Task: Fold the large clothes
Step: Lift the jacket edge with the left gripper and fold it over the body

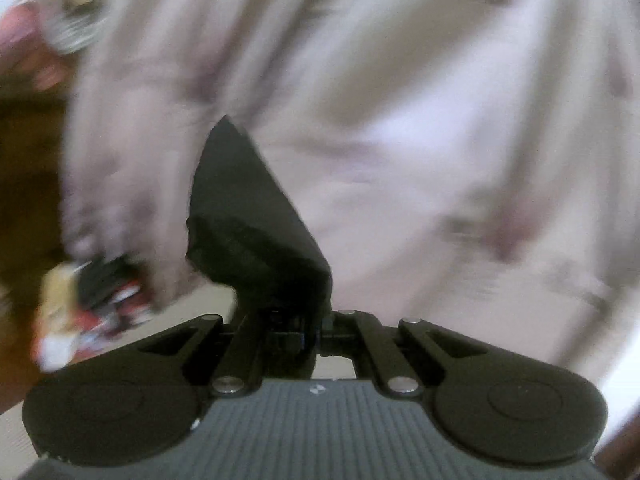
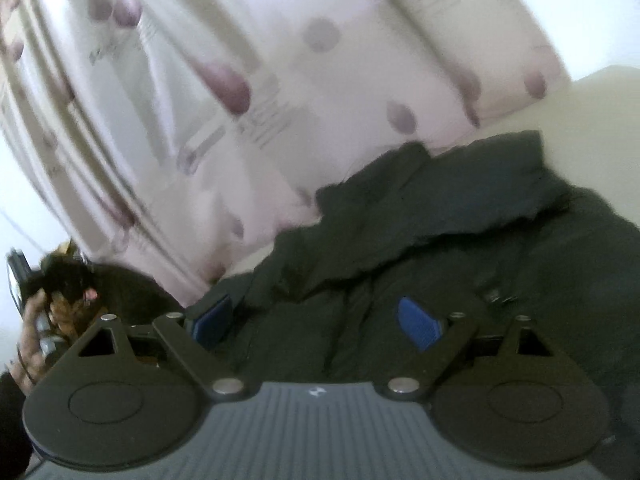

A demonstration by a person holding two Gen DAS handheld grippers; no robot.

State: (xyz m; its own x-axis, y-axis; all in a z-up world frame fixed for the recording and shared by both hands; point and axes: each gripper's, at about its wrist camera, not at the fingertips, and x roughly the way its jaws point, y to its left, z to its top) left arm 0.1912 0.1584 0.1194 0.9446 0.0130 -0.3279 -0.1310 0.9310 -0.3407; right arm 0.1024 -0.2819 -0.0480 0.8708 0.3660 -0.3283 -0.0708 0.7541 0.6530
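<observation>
In the left wrist view my left gripper (image 1: pixel 296 314) is shut on a corner of a black garment (image 1: pixel 248 208). The corner stands up from the jaws as a dark peak and hides the fingertips. The right wrist view shows the black garment (image 2: pixel 460 232) lying rumpled on a pale surface, with a folded flap across its far part. Just over its near part my right gripper (image 2: pixel 316 320) stands open. Its blue pads (image 2: pixel 418 322) are wide apart, with cloth below them and nothing pinched between them.
Pale bedding with purple spots (image 2: pixel 248 92) fills the space behind the garment, and blurred pale fabric (image 1: pixel 400 100) fills the left wrist view. A person's hand (image 2: pixel 34 320) shows at the far left. A blurred red, white and black object (image 1: pixel 96 308) lies at lower left.
</observation>
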